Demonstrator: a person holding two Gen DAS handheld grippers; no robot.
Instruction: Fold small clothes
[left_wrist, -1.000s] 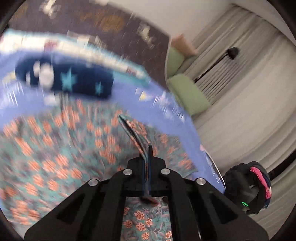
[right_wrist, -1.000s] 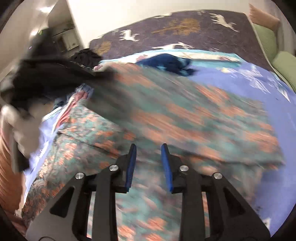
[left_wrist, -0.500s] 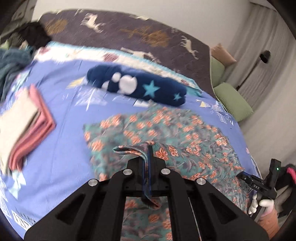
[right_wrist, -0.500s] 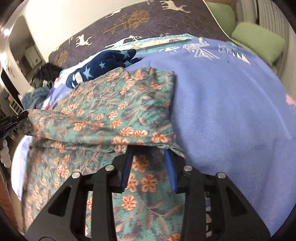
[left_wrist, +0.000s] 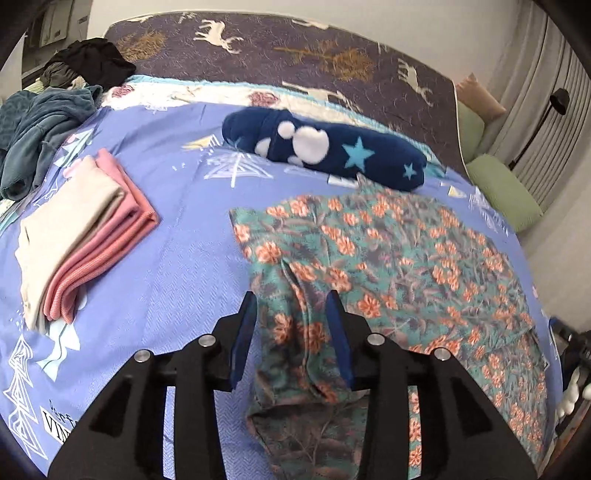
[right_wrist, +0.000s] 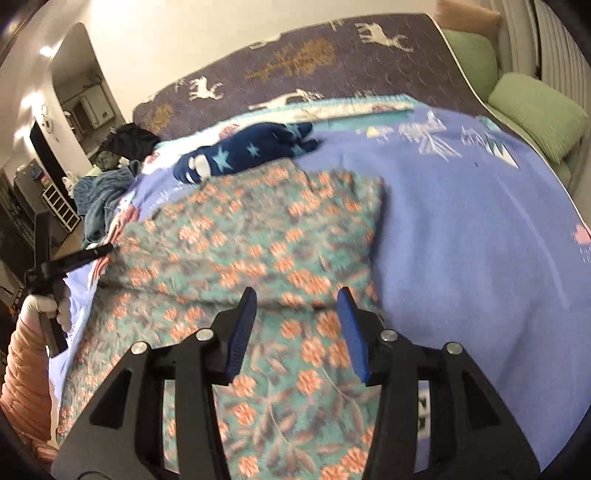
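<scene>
- Left wrist view: left gripper (left_wrist: 291, 317) with jaws spread wide, blue pads on either side of a raised ridge of the floral garment (left_wrist: 388, 266), gripping nothing
- Floral garment spread flat on the blue bedspread (left_wrist: 177, 229), teal with orange flowers, one folded edge running toward the camera between the fingers
- Folded pink and cream stack (left_wrist: 81, 236) lying on the bedspread, well apart to the left of the garment
- Navy star-print roll (left_wrist: 325, 147) lying across the bedspread just beyond the garment's far edge
- Heap of dark and teal clothes (left_wrist: 48, 125) at the far left corner of the bed
- Right wrist view: right gripper (right_wrist: 297, 314) likewise wide open, holding nothing, hovering over the folded-over edge of the floral garment (right_wrist: 258, 240)
- Upper layer of the garment somewhat blurred, lying doubled over the lower layer
- Left gripper (right_wrist: 88, 254) visible at the garment's left edge
- Green cushions (right_wrist: 535, 107) beside the bed at right
</scene>
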